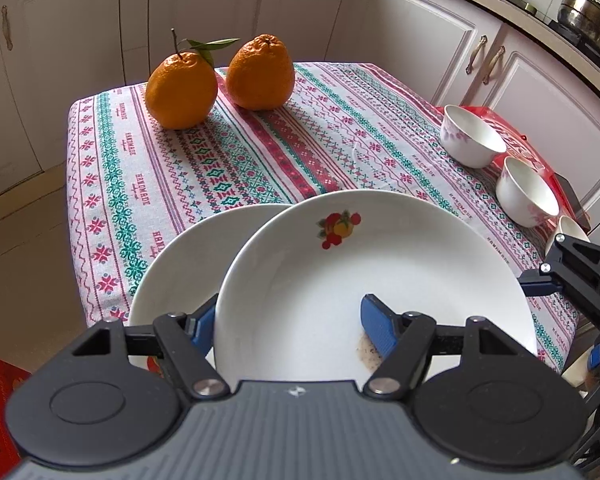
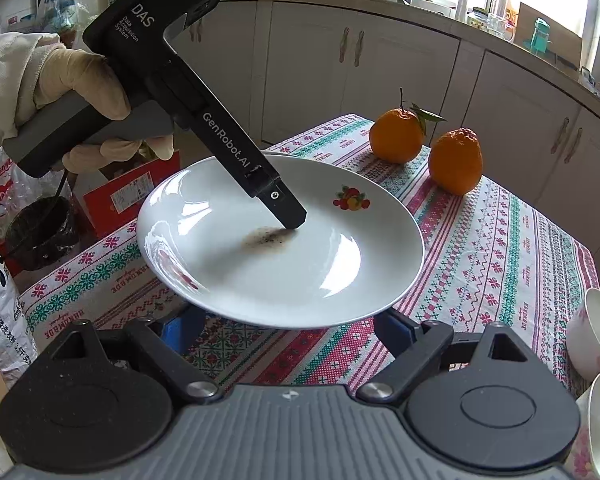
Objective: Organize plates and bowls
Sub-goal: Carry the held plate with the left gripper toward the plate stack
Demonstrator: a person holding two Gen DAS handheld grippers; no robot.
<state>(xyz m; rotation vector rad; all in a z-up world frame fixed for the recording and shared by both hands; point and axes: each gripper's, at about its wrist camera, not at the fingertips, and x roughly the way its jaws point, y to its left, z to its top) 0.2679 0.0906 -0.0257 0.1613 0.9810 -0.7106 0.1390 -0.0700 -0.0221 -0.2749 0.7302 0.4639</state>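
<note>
A white plate with a fruit motif is held up off the patterned tablecloth; it also shows in the right wrist view, with a brown smear in its middle. My left gripper is shut on its near rim, one blue pad under it and one on top. A second white plate lies below and to the left. My right gripper is open, its blue pads just under the lifted plate's near edge. Three white bowls line the right table edge.
Two oranges stand at the far side of the table. A red bag lies under the bowls. Kitchen cabinets surround the table. In the right wrist view a red box and bags stand left of the table.
</note>
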